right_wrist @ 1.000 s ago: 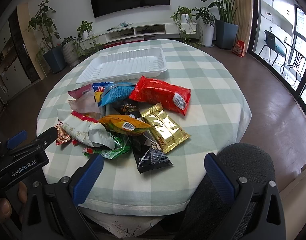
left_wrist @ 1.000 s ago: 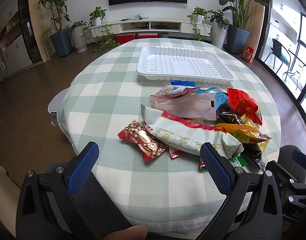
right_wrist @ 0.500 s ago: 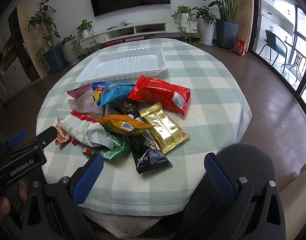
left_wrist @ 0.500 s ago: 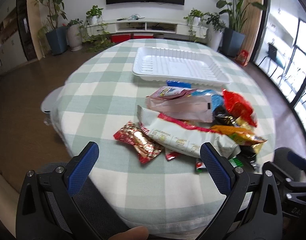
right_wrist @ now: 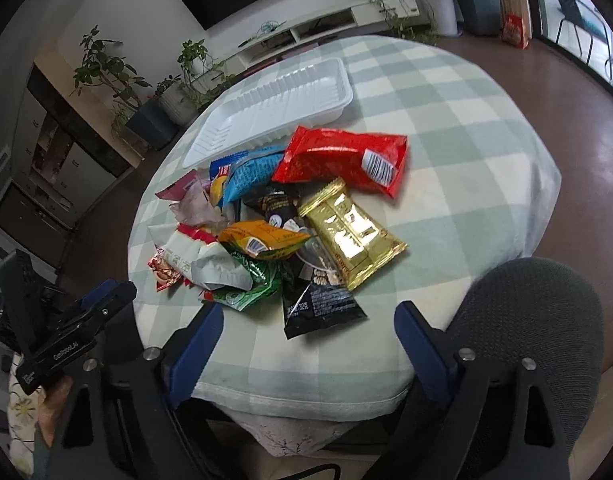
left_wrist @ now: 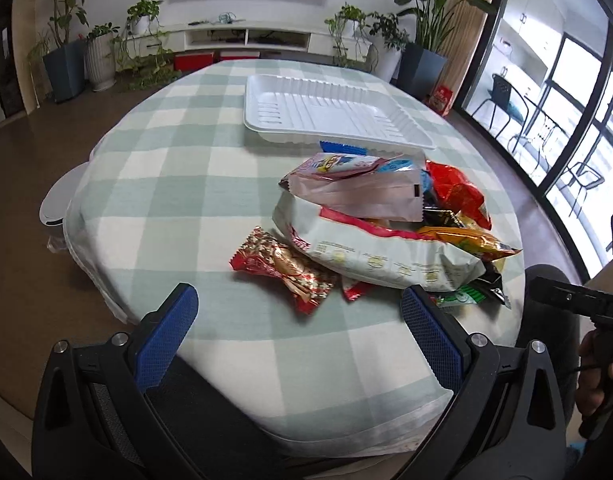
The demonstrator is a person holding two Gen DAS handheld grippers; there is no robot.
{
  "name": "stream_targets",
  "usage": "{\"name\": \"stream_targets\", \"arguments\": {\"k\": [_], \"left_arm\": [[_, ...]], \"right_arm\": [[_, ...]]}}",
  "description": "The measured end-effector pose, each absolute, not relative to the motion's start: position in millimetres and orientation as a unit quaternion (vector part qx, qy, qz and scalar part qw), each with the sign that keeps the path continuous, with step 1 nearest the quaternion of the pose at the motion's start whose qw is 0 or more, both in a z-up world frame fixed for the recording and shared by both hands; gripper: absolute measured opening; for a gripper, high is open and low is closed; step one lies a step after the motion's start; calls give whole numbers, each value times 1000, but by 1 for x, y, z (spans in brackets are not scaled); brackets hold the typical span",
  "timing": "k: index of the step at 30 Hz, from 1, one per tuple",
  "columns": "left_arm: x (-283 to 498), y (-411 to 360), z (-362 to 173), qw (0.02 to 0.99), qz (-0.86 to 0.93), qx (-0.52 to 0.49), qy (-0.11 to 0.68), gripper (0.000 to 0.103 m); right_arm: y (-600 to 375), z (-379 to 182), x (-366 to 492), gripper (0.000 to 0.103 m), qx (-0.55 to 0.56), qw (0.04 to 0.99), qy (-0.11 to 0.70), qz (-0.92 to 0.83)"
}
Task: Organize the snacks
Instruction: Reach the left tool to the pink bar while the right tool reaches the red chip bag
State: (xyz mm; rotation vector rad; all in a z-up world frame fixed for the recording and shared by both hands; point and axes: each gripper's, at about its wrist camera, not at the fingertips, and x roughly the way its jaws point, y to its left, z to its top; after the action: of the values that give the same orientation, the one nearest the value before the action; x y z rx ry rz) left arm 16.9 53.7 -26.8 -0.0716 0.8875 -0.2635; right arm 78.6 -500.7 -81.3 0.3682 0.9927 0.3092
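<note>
your left gripper (left_wrist: 298,322) is spread wide, nothing in it | right gripper (right_wrist: 306,330) same deal, gaping and empty | snack pile (right_wrist: 274,232) sits just past both sets of tips | white tray (left_wrist: 330,112) further out behind the pile, on the checked tablecloth (left_wrist: 178,168)

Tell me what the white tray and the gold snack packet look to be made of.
White tray: thin moulded plastic, likely, matte, with ribbed walls and floor. Gold snack packet: metallised foil-like film, judging by its bright mirror glare and crimped ends.
</note>
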Motion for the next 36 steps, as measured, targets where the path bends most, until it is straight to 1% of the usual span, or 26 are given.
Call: {"name": "stream_targets", "arguments": {"k": [3,4,7,10,13,16,20,23,26,28,30,32,36], "left_arm": [[26,53,-14,892,-174,-19,416,103],[29,46,-8,891,-201,1,406,103],[30,18,1,874,-285,104,380,103],[26,-13,-7,833,-344,229,367,103],[24,-30,-12,807,-370,298,351,102],[36,-31,-2,813,-370,302,332,101],[70,-13,26,836,-356,243,340,101],[85,-16,31,837,-333,266,342,99],[91,-23,22,825,-336,307,335,89],[101,-24,13,813,-345,315,348,74],[110,-25,4,800,-353,337,350,68],[120,-25,-3,793,-355,346,355,67],[142,-19,-7,784,-379,307,383,64]], "right_arm": [[-502,-86,83,82,189,836,484,178],[-503,-85,84,82,186,837,483,180],[-505,-85,87,82,193,835,477,194],[-505,-87,90,82,201,832,472,210],[-503,-89,94,82,194,823,484,223],[-504,-81,94,81,172,835,471,225],[-517,-69,103,81,165,849,455,213],[-525,-64,113,81,157,860,446,192],[-525,-64,119,78,146,866,441,187],[-521,-67,121,72,132,866,443,190],[-517,-70,124,68,124,865,447,191],[-516,-73,126,65,125,863,451,193],[-518,-76,128,64,132,863,449,191]]}}
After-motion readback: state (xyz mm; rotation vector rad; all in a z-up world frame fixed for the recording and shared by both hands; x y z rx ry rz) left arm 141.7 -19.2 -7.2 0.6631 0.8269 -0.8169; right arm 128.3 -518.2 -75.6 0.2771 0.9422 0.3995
